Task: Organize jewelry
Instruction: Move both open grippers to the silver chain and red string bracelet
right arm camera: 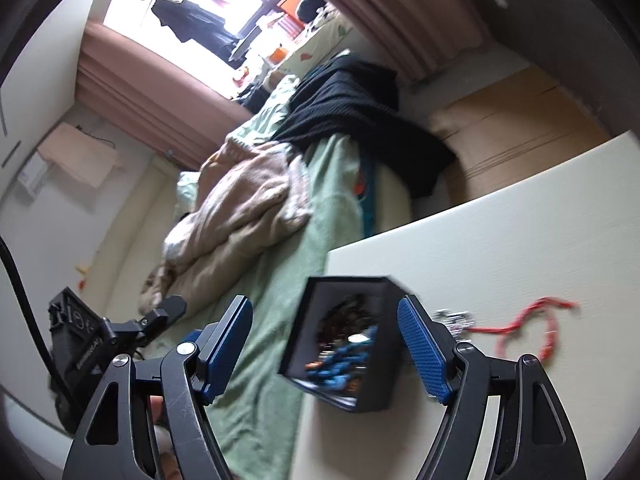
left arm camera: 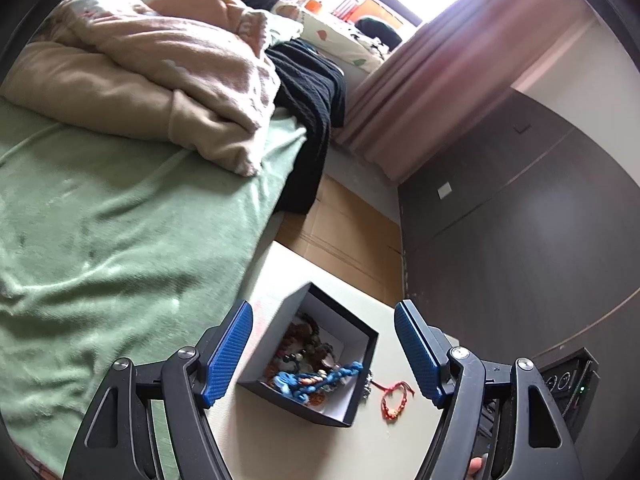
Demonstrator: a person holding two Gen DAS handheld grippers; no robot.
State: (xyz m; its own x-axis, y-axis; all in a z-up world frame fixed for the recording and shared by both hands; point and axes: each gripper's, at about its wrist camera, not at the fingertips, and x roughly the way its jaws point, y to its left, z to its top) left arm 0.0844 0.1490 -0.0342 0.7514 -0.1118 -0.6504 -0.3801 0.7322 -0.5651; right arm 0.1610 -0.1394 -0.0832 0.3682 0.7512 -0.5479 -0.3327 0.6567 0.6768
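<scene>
One black box sits on the white counter, filled with a heap of beads and a blue cord. Beside it lie one red bracelet and one silvery piece. Both tools, left and right, stand apart, empty. The green bed borders the counter.
</scene>
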